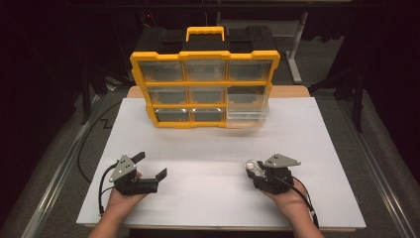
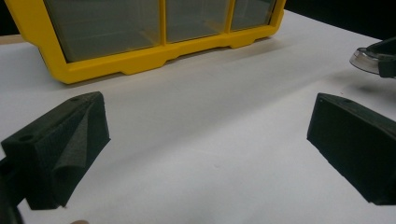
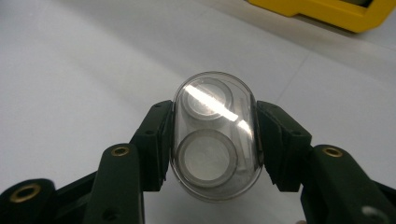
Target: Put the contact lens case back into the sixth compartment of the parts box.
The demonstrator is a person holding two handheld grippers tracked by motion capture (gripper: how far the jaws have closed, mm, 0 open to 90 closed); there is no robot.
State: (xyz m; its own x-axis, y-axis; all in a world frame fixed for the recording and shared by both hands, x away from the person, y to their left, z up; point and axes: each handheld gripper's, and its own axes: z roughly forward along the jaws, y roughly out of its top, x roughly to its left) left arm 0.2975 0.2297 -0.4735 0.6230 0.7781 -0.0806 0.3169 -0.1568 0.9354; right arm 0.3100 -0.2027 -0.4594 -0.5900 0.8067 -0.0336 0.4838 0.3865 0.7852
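A: Holding a clear oval container [image 3: 215, 135] in the right hand-held gripper [image 1: 257, 171], pads clamped on its two long sides, long axis running straight out along the jaws. Showed two round discs inside, one behind the other.

B: Where, relative to the yellow organizer [image 1: 204, 89]?

A: Sat low over the white table [image 1: 213, 148], near the front right, well apart from the organizer. Organizer stood upright at the far edge, up and to the left of that gripper. Seemed to have one drawer [image 1: 246, 106], on the right side of the grid, pulled partly forward.

B: And the left hand-held gripper [image 1: 148, 166]?

A: Rested at the front left, jaws spread wide with nothing between, just bare table. Pointed toward the organizer's lower row.

B: Nearer hand for putting the container away?

A: Right, probably. Already gripped it, and lay on the same side as the protruding drawer. Would likely call for a forward reach, slightly leftward, keeping the container's long axis in line with the drawer's depth. Could not tell whether the drawer held anything.
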